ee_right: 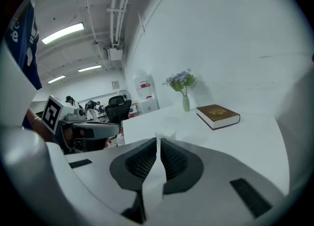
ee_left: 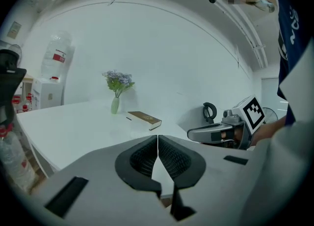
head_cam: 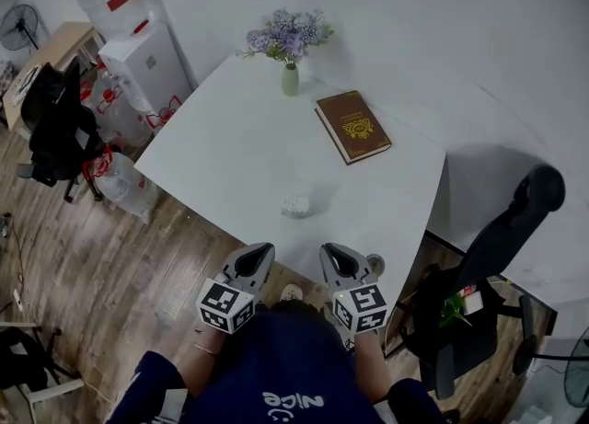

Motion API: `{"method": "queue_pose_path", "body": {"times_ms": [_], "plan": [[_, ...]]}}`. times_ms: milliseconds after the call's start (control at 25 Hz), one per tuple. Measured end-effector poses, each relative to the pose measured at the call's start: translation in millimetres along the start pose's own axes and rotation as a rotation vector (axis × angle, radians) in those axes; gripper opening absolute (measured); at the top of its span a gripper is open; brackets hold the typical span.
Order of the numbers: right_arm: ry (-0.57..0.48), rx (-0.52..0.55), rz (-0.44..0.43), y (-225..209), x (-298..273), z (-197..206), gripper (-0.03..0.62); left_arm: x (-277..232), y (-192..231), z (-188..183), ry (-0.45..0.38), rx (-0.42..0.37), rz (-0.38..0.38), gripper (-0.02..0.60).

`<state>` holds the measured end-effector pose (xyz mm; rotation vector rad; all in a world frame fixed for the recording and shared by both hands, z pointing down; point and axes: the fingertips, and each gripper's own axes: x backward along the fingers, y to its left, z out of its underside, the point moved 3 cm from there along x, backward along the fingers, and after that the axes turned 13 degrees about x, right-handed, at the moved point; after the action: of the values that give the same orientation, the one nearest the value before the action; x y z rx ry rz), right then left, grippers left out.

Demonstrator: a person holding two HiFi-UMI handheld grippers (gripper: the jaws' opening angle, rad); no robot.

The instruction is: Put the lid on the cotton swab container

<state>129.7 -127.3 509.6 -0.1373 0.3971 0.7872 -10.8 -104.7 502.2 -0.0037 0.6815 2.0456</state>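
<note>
Cotton swab container (head_cam: 295, 204): a small clear tub standing on the white table (head_cam: 230, 146). It is ahead of both tongs, roughly between the lines they point along and well apart from either tip.
Lid: too small and pale to tell from the tub. I cannot say whether it is on, off or lying beside it.
Likely handling: probably light, thin, stiff plastic with smooth, rather slippery walls. It would likely slide or tip on the bare table if nudged.
Where to take hold: judged best to steady the tub low across its side walls with one pair of tongs. The other pair would pinch the lid at opposite edges of its rim, squeezing gently.
Left tongs (head_cam: 262, 252): closed tip to tip with nothing between them, held over the table's near edge.
Right tongs (head_cam: 333, 252): also closed and empty, just beside the left pair.
Brown book (head_cam: 353, 125): lying flat beyond the tub, ahead and to the right of the right tongs.
Vase of purple flowers (head_cam: 290, 45): farthest ahead, upright near the table's far corner.
</note>
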Motion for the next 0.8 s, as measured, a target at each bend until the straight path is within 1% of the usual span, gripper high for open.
{"method": "queue_pose_path", "body": {"times_ms": [120, 240, 320, 400, 440, 520, 560, 640, 720, 800], "plan": [[0.0, 0.0, -0.018, -12.2, -6.0, -1.6, 0.055, -12.0, 2.0, -1.0, 0.002, 0.02, -0.024, 0.021], [-0.009, -0.048, -0.017, -24.8, -10.4, -1.5, 0.055, -21.3, 8.7, -5.4, 0.01, 0.051, -0.026, 0.023], [-0.012, -0.068, -0.021, -30.4, -12.7, -1.2, 0.055, -26.8, 14.7, -7.5, 0.028, 0.03, -0.021, 0.023], [-0.006, -0.063, -0.032, -33.7, -15.5, -1.0, 0.055, -32.5, 22.8, -8.4, 0.053, -0.001, -0.014, 0.026], [0.001, -0.06, -0.032, -35.6, -17.5, -0.4, 0.055, -35.3, 27.5, -8.6, 0.067, -0.006, -0.008, 0.042], [0.015, -0.074, -0.011, -41.6, -22.4, 1.5, 0.055, -41.4, 37.3, -8.8, 0.099, -0.004, 0.009, 0.141], [0.018, -0.092, 0.002, -45.2, -24.5, 1.7, 0.055, -45.1, 42.0, -9.0, 0.118, -0.003, 0.018, 0.167], [0.017, -0.126, 0.018, -51.4, -27.8, -0.2, 0.055, -53.9, 49.6, -9.0, 0.16, 0.002, 0.041, 0.177], [0.015, -0.141, 0.031, -57.1, -31.4, -3.2, 0.055, -64.8, 56.6, -7.7, 0.2, 0.02, 0.068, 0.216], [0.006, -0.157, 0.04, -61.8, -35.8, -6.3, 0.055, -76.4, 63.6, -5.4, 0.238, 0.011, 0.089, 0.249]]}}
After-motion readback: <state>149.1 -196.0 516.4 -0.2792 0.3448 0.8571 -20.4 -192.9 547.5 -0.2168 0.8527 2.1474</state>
